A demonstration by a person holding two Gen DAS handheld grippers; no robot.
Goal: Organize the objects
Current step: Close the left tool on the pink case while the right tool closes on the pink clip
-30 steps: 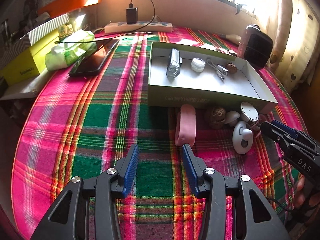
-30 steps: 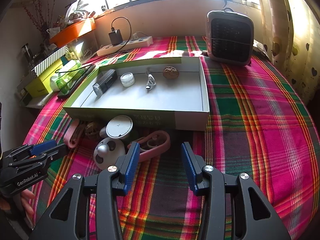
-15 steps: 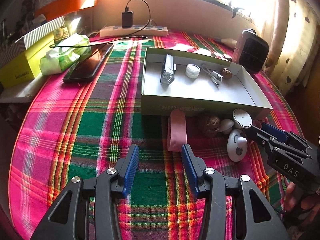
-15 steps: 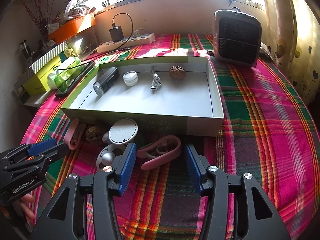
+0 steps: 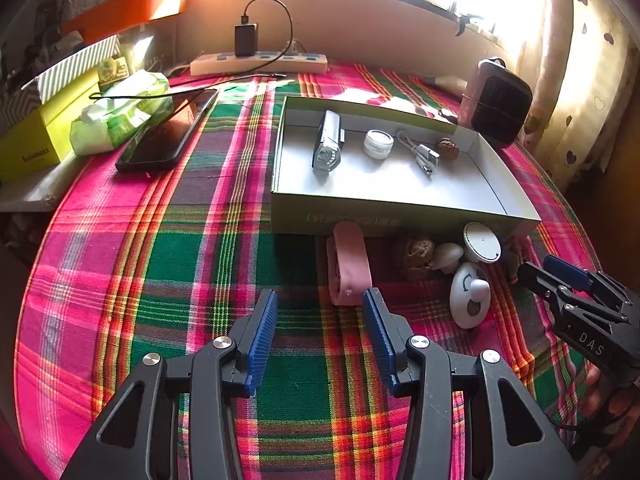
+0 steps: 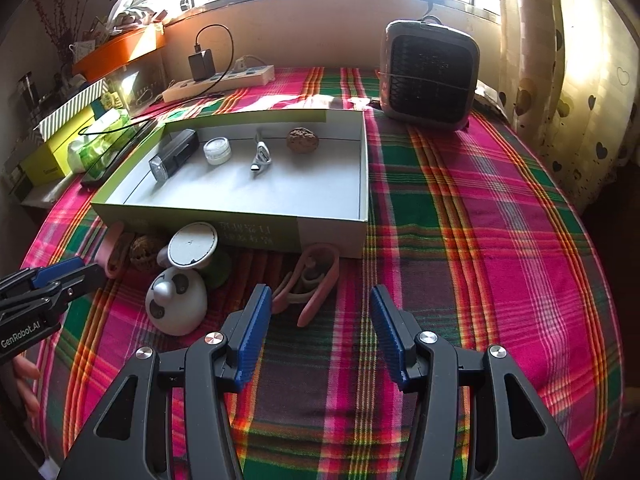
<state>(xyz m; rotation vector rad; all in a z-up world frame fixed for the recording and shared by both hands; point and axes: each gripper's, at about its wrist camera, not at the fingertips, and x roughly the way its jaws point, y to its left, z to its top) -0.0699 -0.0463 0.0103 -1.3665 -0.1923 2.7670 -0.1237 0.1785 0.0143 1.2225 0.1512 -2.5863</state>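
Right wrist view: right gripper (image 6: 316,312) wide and empty, pink clip (image 6: 310,282) just ahead; closing off-centre could nudge it against the box (image 6: 332,236).

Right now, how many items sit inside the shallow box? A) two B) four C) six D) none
B: inside the box lie a bike light, a small jar, a short cable and a walnut; the other items lie on the cloth outside its front wall.

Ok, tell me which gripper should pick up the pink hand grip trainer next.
Right. The right gripper hangs open just short of the pink hand grip trainer, jaws lined up on it. The left gripper faces the pink case instead.
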